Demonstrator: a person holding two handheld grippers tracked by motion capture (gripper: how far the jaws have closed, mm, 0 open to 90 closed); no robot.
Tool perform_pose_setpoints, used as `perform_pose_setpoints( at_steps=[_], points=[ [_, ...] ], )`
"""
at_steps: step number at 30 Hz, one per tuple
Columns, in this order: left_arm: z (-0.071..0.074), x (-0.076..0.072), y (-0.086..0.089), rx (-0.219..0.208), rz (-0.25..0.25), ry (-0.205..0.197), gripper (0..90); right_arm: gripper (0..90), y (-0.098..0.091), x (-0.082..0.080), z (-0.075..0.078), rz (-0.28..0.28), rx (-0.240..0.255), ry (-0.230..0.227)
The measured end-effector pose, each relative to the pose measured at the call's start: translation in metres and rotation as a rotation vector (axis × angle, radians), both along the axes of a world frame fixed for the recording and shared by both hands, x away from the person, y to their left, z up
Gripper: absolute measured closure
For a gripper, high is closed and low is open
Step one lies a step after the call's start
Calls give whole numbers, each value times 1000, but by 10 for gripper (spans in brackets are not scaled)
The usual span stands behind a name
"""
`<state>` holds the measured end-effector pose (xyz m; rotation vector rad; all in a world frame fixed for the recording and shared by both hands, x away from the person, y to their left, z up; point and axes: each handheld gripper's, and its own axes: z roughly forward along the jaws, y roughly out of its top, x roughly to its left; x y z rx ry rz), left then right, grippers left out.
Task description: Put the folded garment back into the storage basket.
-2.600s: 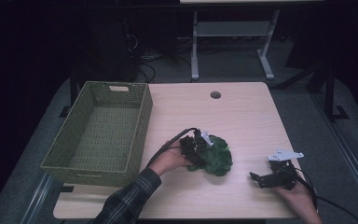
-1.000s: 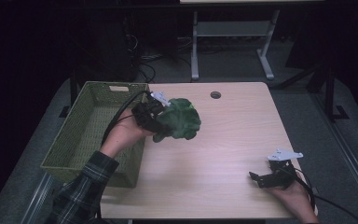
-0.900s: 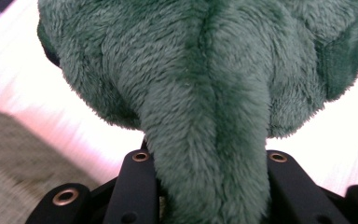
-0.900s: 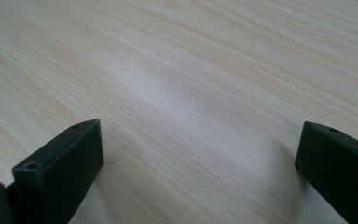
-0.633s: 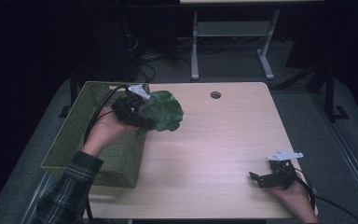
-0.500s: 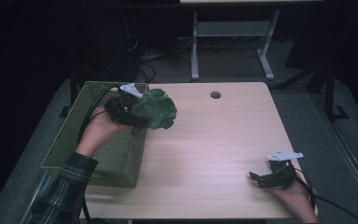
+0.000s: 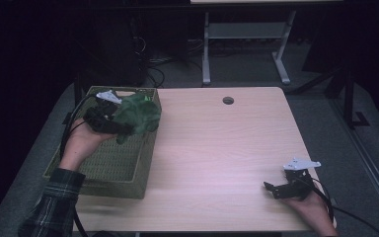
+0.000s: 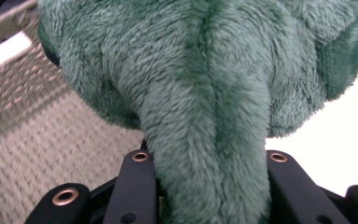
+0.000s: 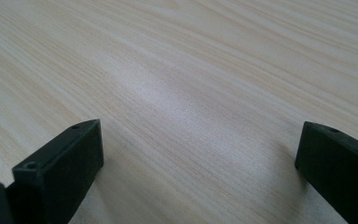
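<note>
A green plush toy (image 7: pixel 139 116) hangs in the air over the right rim of the woven basket (image 7: pixel 91 174), held from its left side by my left gripper (image 7: pixel 114 122). In the left gripper view the two black jaws squeeze a long fuzzy part of the plush toy (image 8: pixel 205 140), with the basket's weave (image 8: pixel 37 140) below on the left. My right gripper (image 7: pixel 276 189) rests low on the table near the front right corner. In the right gripper view its jaws stand wide apart around bare wood, the right gripper (image 9: pixel 198 154) open.
The light wooden table (image 7: pixel 217 158) has a round cable hole (image 7: pixel 228 100) near its far edge. A white desk frame (image 7: pixel 242 34) stands on the floor behind the table. Cables trail from both grippers.
My left gripper has carried the plush toy leftward from above the table's middle to over the basket's right rim. The right gripper has stayed where it was.
</note>
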<state>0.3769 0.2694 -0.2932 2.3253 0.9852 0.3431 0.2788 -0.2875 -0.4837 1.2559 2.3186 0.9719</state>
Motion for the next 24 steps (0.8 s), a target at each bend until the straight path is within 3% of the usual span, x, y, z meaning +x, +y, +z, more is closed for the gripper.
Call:
perform_pose_setpoints(
  at_steps=[7,14,24],
  points=[
    [-18,-1,25,-9,76,8,687,6,0,0,0,2,-2,-4],
    [-44,4,39,34,115,26,686,6,0,0,0,3,-2,-4],
    [-79,12,54,43,154,65,686,6,0,0,0,3,-1,-4]
  ],
)
